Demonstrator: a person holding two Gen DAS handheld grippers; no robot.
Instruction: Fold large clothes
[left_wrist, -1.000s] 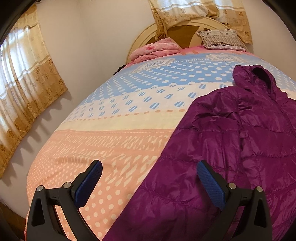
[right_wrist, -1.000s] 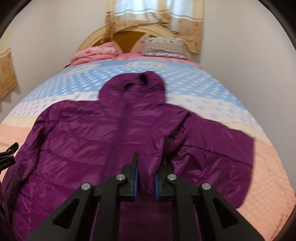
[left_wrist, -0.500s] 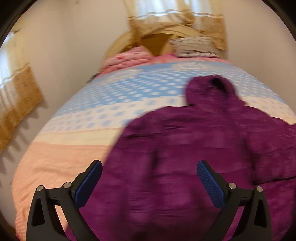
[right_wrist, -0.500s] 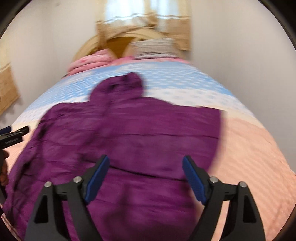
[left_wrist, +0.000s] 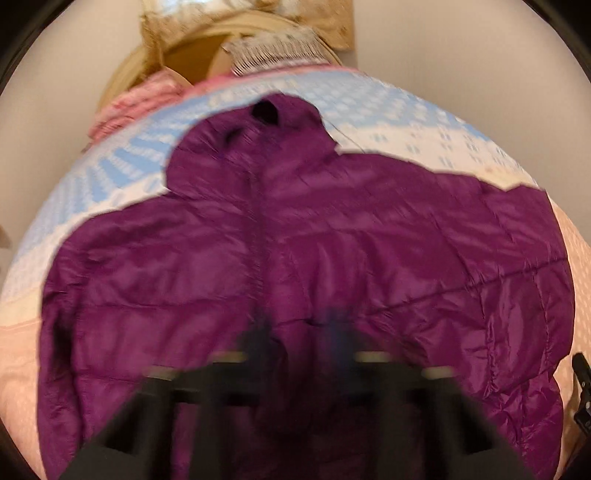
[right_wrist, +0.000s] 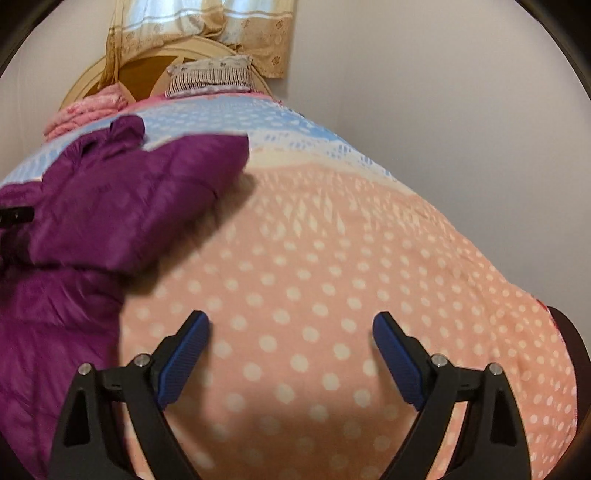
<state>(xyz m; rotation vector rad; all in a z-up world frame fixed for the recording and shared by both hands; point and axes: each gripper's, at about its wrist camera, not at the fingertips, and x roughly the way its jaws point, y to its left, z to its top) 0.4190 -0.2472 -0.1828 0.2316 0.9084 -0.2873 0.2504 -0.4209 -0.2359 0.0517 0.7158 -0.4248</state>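
A purple hooded puffer jacket (left_wrist: 332, 240) lies spread on the bed, hood toward the headboard. My left gripper (left_wrist: 299, 336) is over its lower middle. Its blurred jaws are closing, nearly together, with a pinch of purple fabric between them. In the right wrist view the jacket (right_wrist: 110, 206) fills the left side, one sleeve reaching up and right. My right gripper (right_wrist: 291, 332) hangs over the bare dotted bedspread to the jacket's right. Its jaws are opening wide with nothing between them. Each gripper shows at the edge of the other's view: the left gripper (right_wrist: 14, 216), the right gripper (left_wrist: 581, 387).
The bedspread (right_wrist: 332, 258) is pink with white dots near me and blue farther off. A striped pillow (right_wrist: 210, 79) and a folded pink blanket (right_wrist: 85, 110) lie by the round headboard (right_wrist: 147, 70). A plain wall (right_wrist: 443, 110) runs along the bed's right side.
The left gripper swung right over the jacket's middle and its jaws went from wide to nearly together. The right gripper let go of the jacket, opened and moved right over bare bedspread.
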